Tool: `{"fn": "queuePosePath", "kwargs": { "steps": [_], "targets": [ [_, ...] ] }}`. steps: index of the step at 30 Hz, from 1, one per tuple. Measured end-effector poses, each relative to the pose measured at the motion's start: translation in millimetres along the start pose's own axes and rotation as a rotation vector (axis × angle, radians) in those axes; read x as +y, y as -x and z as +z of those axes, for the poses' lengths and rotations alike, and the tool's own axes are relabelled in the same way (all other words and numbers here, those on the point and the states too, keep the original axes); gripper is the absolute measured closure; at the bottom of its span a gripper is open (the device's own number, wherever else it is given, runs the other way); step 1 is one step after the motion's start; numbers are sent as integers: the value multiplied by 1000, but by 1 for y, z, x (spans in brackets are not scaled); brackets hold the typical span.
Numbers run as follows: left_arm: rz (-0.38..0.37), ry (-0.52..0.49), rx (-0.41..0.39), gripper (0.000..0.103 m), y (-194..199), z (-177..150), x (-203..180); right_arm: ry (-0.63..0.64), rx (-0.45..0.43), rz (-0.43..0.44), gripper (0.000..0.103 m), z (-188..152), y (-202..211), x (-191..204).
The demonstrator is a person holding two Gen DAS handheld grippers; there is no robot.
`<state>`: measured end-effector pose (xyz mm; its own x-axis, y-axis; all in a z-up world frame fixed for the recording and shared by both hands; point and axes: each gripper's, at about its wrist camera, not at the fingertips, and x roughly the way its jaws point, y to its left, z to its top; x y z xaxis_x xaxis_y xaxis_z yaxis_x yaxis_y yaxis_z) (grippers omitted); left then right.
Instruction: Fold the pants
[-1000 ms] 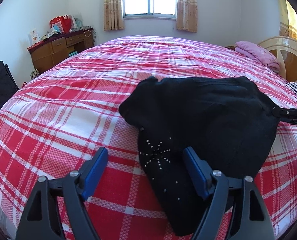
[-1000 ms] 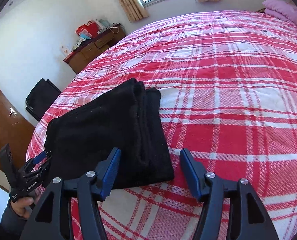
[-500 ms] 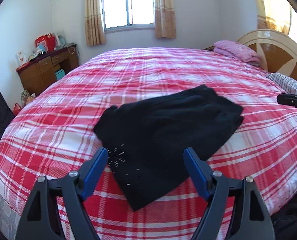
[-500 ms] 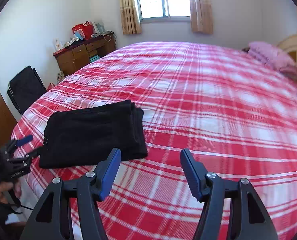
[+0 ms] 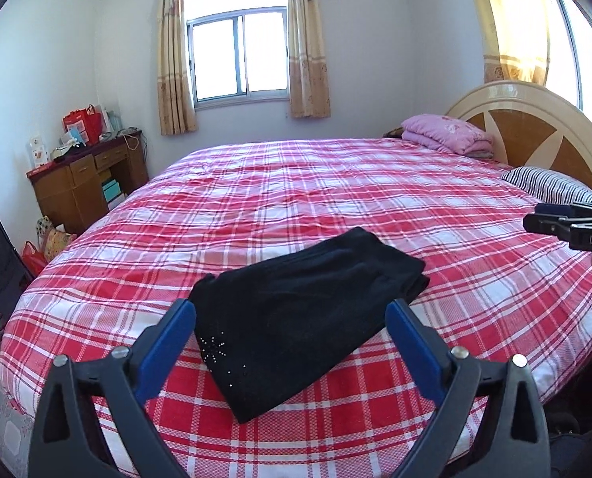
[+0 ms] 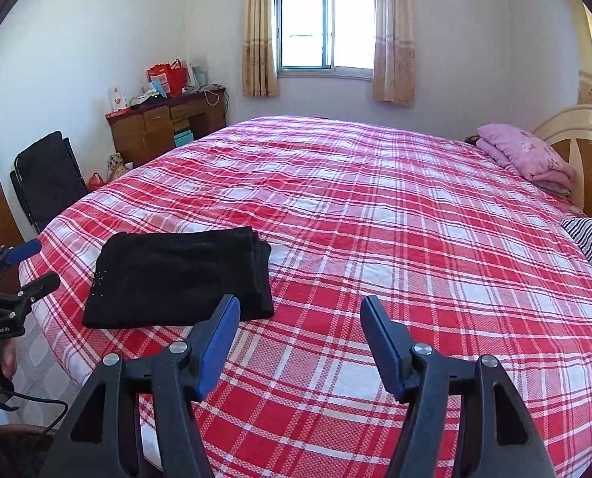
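The black pants lie folded into a compact rectangle on the red plaid bed, near its front corner. Small studs show on one corner. They also show in the right wrist view at the left. My left gripper is open and empty, held back from and above the pants. My right gripper is open and empty, above the bed to the right of the pants. Each gripper shows at the edge of the other's view: the right one, the left one.
A pink folded blanket and a striped pillow lie by the headboard. A wooden desk with clutter stands at the far left wall. A black folding chair stands left of the bed.
Both grippers have pulled back and up from the folded pants, so more of the bed and room shows. The pants lie still on the bed.
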<state>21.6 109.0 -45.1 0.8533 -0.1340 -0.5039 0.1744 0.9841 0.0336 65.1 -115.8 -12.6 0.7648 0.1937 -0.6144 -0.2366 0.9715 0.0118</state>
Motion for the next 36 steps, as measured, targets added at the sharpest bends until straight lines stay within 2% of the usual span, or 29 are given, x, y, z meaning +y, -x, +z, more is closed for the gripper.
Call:
{"fn": "queuePosePath", "kwargs": {
  "steps": [12,22,36],
  "targets": [
    [2,5,-15,3,6,1,2,10,-51,-9,38,6,21,4],
    [5,10,-23,2,8,2,4,0,-62,-43,38,6,24,-3],
    [15,-8,-16,0,8,3,3,-1,-87,-44,37,8,31,-4]
  ]
}}
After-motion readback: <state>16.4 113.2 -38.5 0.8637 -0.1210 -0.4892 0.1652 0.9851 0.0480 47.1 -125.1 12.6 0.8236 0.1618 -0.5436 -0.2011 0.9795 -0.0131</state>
